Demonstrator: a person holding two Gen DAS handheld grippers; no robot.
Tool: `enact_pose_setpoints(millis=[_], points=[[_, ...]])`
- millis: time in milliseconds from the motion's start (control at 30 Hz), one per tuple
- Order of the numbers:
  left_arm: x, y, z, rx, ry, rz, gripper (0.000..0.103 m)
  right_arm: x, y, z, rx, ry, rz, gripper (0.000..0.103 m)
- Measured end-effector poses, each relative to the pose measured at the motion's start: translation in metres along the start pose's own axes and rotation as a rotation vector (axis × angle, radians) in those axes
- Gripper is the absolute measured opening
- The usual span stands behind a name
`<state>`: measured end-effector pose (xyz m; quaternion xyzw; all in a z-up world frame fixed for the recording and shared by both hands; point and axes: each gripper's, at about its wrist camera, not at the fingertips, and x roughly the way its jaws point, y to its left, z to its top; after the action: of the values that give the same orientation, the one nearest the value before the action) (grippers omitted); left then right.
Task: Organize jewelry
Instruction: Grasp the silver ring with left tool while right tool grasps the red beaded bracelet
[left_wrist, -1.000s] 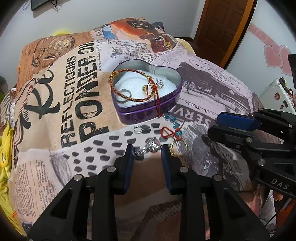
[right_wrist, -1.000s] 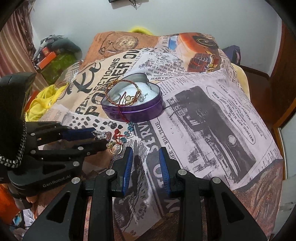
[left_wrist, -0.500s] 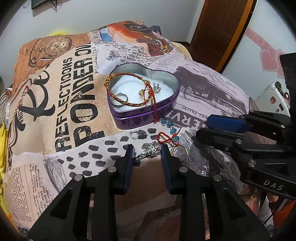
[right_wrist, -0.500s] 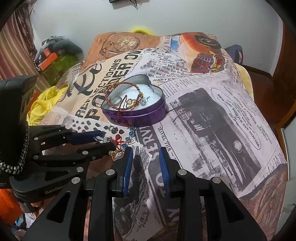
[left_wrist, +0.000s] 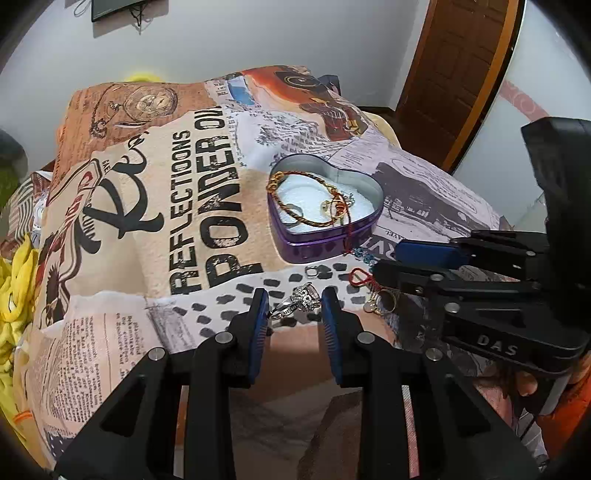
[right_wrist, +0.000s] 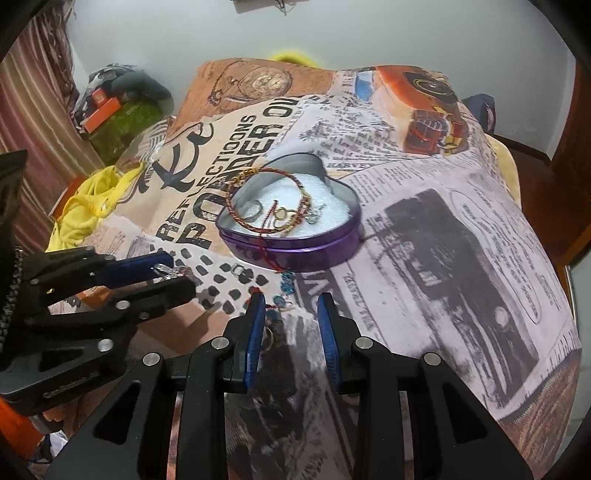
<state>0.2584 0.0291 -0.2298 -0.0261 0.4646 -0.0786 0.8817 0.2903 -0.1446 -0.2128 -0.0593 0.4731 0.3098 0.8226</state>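
Note:
A purple heart-shaped tin (left_wrist: 321, 254) (right_wrist: 295, 254) with white padding holds a red-and-gold cord bracelet (left_wrist: 310, 173) (right_wrist: 231, 199) and some small rings. My left gripper (left_wrist: 293, 299) (right_wrist: 173, 277) is shut on a silver stone-set ring (left_wrist: 304, 295) (right_wrist: 168, 269), just above the cloth in front of the tin. My right gripper (right_wrist: 291, 306) (left_wrist: 386, 260) stands open to its right, with nothing held. A red thread with blue beads (right_wrist: 282, 301) (left_wrist: 360, 277) trails from the tin to its left fingertip. A gold ring (left_wrist: 382, 302) and a small silver ring (left_wrist: 312, 272) (right_wrist: 236, 270) lie loose nearby.
Everything lies on a bed under a newspaper-print spread (left_wrist: 207, 206) (right_wrist: 461, 221). Yellow cloth (left_wrist: 14, 277) (right_wrist: 85, 206) hangs off the left edge. Boxes and bags (right_wrist: 110, 107) are piled at the back left. A wooden door (left_wrist: 461, 74) stands at the right.
The silver ring has stayed between my left fingers while the tin and loose rings slid right in that view. My right gripper has come forward to the beaded thread.

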Motion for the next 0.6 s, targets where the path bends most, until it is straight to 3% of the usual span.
enact_pose_setpoints(millis=[433, 533, 600], points=[[0.007, 0.006, -0.002, -0.024, 0.009, -0.014, 0.028, 0.017, 0.013, -0.001, -0.066, 0.012, -0.027, 0.026], [0.007, 0.006, -0.002, -0.022, 0.009, -0.013, 0.028, 0.017, 0.015, -0.001, -0.076, 0.007, -0.058, 0.012], [0.007, 0.005, -0.002, -0.022, 0.009, -0.011, 0.028, 0.017, 0.014, -0.001, -0.073, 0.005, -0.055, 0.008]])
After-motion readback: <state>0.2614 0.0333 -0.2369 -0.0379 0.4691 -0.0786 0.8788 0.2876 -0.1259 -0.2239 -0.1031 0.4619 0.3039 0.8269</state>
